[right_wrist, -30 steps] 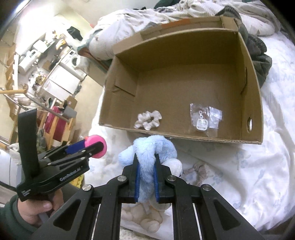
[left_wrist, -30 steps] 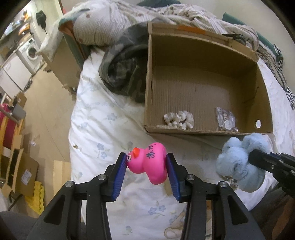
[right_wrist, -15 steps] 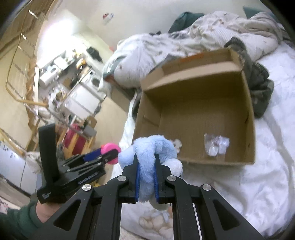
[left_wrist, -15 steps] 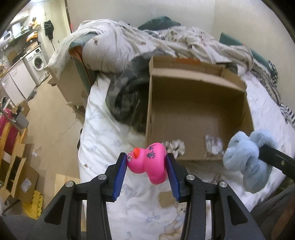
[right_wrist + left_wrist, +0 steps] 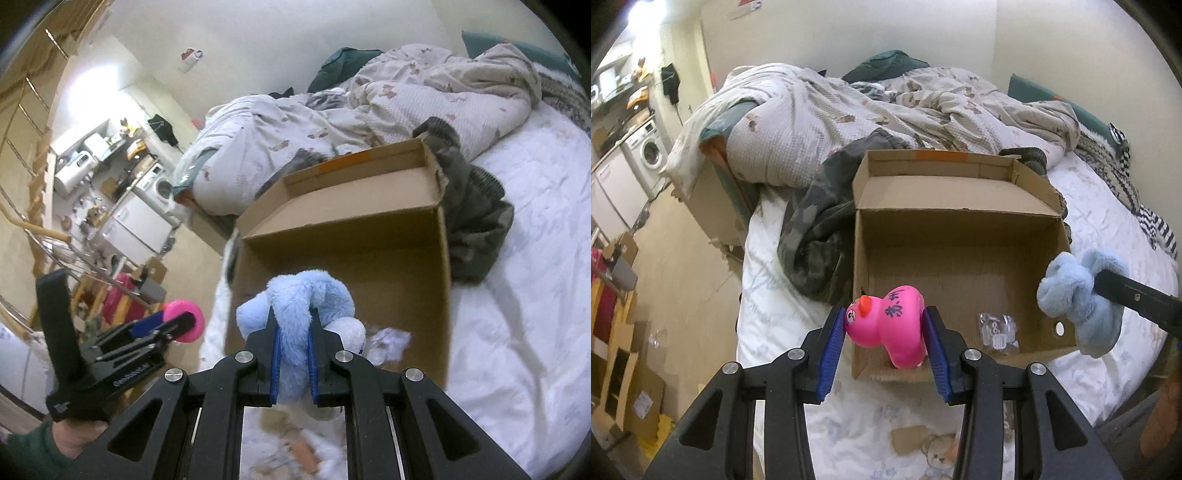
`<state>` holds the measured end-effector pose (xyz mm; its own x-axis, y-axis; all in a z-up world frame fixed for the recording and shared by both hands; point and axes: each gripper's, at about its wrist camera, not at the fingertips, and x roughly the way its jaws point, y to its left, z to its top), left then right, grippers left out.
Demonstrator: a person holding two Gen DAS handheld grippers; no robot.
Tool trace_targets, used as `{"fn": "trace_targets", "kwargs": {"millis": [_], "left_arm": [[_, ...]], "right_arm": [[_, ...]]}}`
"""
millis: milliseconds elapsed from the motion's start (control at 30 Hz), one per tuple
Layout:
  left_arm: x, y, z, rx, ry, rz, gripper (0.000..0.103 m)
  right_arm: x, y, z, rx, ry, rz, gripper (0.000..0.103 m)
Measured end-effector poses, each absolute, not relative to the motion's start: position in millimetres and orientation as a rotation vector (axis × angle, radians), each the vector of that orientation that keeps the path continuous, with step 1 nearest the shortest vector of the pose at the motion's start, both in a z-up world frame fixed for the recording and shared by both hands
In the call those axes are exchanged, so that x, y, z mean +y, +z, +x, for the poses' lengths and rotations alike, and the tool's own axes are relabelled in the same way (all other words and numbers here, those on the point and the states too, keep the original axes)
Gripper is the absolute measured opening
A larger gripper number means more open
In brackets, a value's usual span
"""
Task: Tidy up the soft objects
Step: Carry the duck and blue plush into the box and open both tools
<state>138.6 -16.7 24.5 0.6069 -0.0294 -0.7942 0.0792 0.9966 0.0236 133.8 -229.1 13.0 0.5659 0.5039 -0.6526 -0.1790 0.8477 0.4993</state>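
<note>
My left gripper (image 5: 884,334) is shut on a pink rubber duck (image 5: 886,326) and holds it in the air at the near left corner of the open cardboard box (image 5: 960,206). My right gripper (image 5: 293,345) is shut on a light blue plush toy (image 5: 306,295), held above the box's (image 5: 347,210) near edge; the toy also shows at the right in the left wrist view (image 5: 1078,295). A small clear plastic packet (image 5: 997,328) lies on the box floor. The pink duck shows at the left in the right wrist view (image 5: 186,319).
The box sits on a bed with a white floral sheet (image 5: 768,280). A dark camouflage garment (image 5: 816,229) lies against the box's left side, a crumpled duvet (image 5: 886,110) behind it. A small teddy (image 5: 940,452) lies on the sheet near me. The floor drops off to the left.
Both grippers have risen and moved toward the box with their toys. The view now looks down from higher up, and the duck covers the box's near left corner.
</note>
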Motion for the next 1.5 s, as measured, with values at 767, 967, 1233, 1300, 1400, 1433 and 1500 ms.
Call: {"fn": "trace_targets", "kwargs": {"millis": [767,967,1233,1300,1400,1433,1500], "left_arm": [[-40,-49,184,0.994,-0.129,0.094,0.039],[-47,-53,187,1.007,-0.145,0.105,0.039],[-48,-59,189,1.034,-0.144,0.108,0.039],[-47,-61,189,1.045,-0.142,0.101,0.039],[-48,-62,189,1.044,-0.142,0.106,0.039],[-48,-62,188,1.042,-0.142,0.109,0.039],[-48,-63,188,1.042,-0.145,0.109,0.039]], "right_arm": [[-235,-56,174,1.03,0.233,0.376,0.014],[-227,-68,179,1.085,0.225,0.335,0.014],[-229,-78,183,1.115,0.207,0.334,0.014],[-228,-79,184,1.119,0.206,0.33,0.014],[-225,-79,185,1.118,0.204,0.325,0.014],[-225,-79,185,1.118,0.204,0.327,0.014],[-226,-80,185,1.119,0.198,0.325,0.014]]}}
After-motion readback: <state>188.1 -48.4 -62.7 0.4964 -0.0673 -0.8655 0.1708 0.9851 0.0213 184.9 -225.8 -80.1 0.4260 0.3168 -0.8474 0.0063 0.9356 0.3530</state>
